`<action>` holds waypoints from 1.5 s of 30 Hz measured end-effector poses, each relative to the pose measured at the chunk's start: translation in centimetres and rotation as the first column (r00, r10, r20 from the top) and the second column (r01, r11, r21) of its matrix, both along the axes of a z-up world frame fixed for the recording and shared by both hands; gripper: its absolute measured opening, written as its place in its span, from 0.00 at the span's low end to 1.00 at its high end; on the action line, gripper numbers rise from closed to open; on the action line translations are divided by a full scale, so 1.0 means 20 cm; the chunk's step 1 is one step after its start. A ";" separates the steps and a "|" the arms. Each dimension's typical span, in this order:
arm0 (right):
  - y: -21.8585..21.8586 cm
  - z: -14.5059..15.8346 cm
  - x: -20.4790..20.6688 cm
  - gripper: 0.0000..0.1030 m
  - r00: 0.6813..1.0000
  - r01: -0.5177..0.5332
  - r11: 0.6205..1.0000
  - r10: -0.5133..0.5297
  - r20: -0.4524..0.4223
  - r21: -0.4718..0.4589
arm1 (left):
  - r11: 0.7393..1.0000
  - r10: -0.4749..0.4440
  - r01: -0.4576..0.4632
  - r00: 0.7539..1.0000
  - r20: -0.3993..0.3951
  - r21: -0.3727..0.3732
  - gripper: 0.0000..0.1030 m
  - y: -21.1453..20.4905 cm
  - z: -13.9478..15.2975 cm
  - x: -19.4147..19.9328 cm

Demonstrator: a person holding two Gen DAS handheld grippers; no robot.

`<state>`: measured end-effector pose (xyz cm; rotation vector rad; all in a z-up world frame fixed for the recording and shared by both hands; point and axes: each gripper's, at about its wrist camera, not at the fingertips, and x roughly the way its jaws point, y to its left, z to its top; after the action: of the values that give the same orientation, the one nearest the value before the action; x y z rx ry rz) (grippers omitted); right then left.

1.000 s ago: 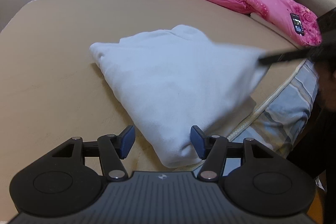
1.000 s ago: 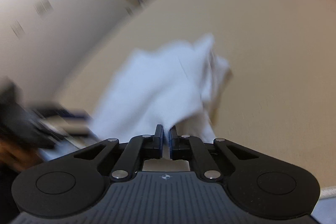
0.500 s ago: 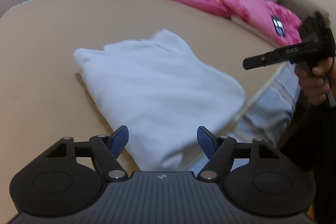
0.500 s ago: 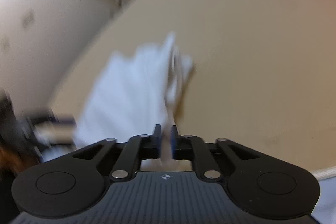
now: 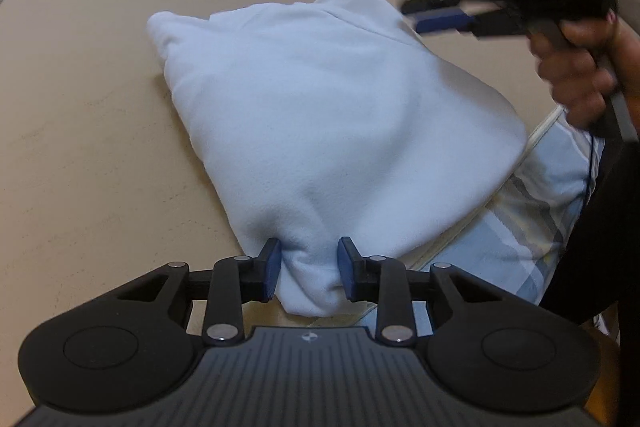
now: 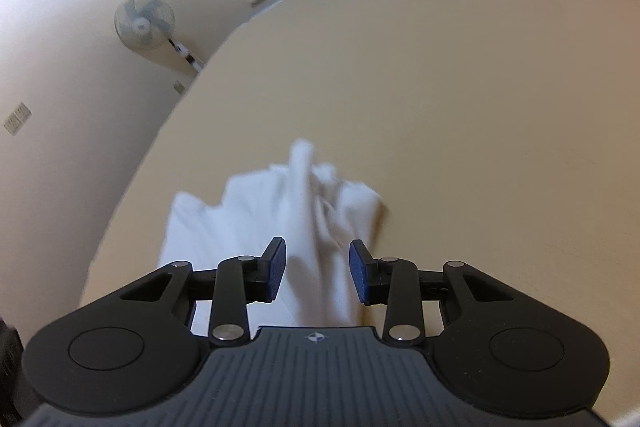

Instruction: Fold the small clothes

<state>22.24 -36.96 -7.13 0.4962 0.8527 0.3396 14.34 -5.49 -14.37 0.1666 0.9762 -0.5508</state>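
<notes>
A white piece of clothing (image 5: 320, 131) lies in a soft, partly folded heap on the big tan bed (image 5: 88, 147). One edge of it hangs a little over the side of the bed, above a striped sheet (image 5: 532, 227). The left claw (image 5: 309, 269) is right at the near corner of the cloth. Its two blue pads (image 5: 272, 269) sit on each side of a bunched-up bit of the cloth and touch it, but the claw is partly spread, so it looks like a loose hug and not a tight pinch. The right claw (image 6: 318, 273) is spread wide and holds nothing; the white cloth lies just in front of it and below it, a bit blurry. In the left view you can see that right claw up in the air at the far side of the cloth, with the person's hand (image 5: 580, 67) around its handle. I think the step now is getting hold of the corners for one more fold. Next, the left claw should squeeze tight on its corner, and the right claw should come down and grab the other corner. Then both can lift the edge and lay it over neatly.
</notes>
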 end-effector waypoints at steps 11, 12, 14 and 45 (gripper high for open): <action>-0.04 -0.10 0.14 0.07 0.981 0.192 0.978 -0.192 -0.004 0.078 | 1.000 -0.008 0.008 1.000 -0.012 -0.018 0.36 -0.01 -0.02 0.02; -0.04 -0.14 0.16 0.07 0.979 0.199 0.980 -0.198 -0.048 0.019 | 1.000 -0.014 0.013 1.000 -0.011 -0.013 0.36 -0.01 -0.01 0.02; -0.03 -0.22 0.18 0.08 0.975 0.183 0.981 -0.189 -0.117 -0.061 | 1.000 -0.023 0.023 1.000 -0.010 -0.003 0.36 -0.01 0.00 0.02; 0.05 -0.22 0.05 0.55 0.971 -0.033 0.997 0.016 -0.239 -0.066 | 0.808 0.301 -0.424 0.894 -0.333 -0.408 0.72 0.32 -0.10 0.65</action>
<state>23.20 -35.92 -11.57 0.4676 1.1013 0.2752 27.38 0.82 -16.40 -0.5401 1.0595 -0.4407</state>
